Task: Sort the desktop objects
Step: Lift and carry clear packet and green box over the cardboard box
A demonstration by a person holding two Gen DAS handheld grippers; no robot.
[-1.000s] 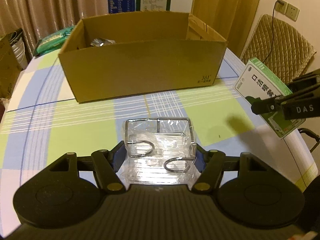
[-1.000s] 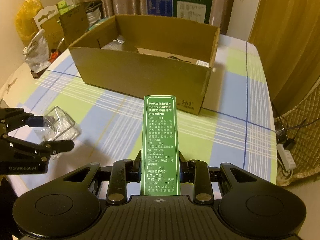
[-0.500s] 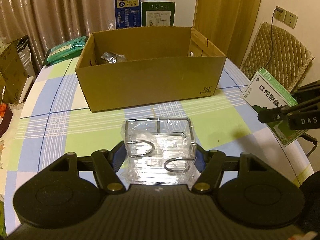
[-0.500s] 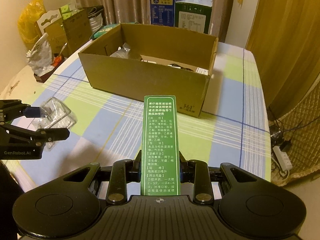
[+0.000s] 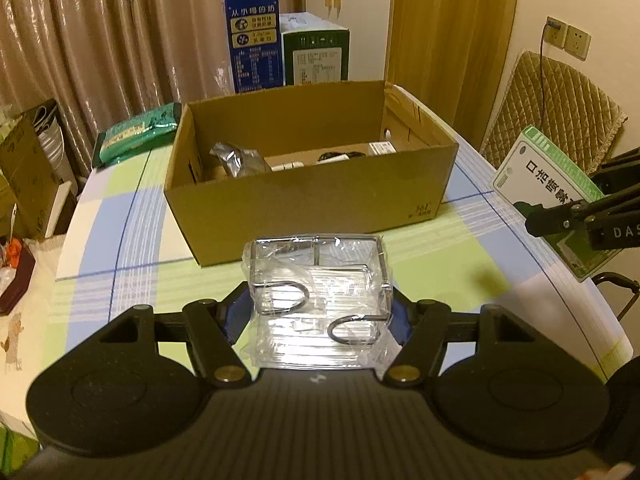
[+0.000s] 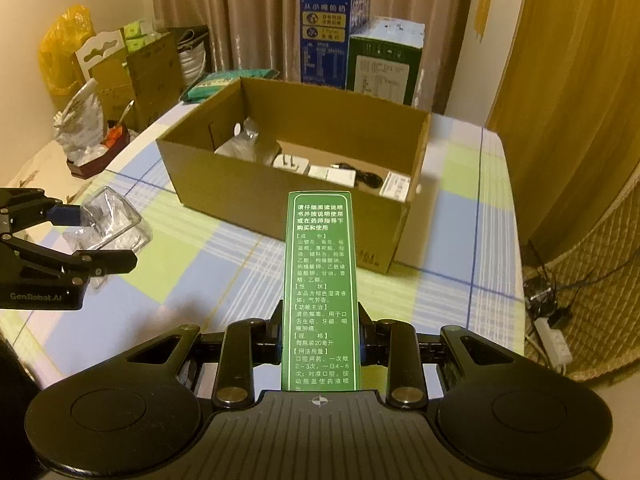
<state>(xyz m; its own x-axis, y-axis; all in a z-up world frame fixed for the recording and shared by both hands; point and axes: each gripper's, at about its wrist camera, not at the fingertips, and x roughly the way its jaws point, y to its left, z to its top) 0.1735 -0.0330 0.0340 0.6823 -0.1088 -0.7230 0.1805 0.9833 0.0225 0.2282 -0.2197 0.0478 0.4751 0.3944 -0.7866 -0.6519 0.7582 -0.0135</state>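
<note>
My left gripper [image 5: 318,316] jaws pinch the crinkly, slippery wrapped wire rack [image 5: 318,280] by its stiff sides; my right gripper [image 6: 320,340] jaws squeeze the light green carton [image 6: 320,280], both above the bench before the cardboard box [image 5: 312,200].

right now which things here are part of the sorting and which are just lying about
In the job:
left gripper holding the wrapped wire rack
right gripper holding the green medicine box
cardboard box

Lying about:
green packet
blue carton
quilted chair
</note>
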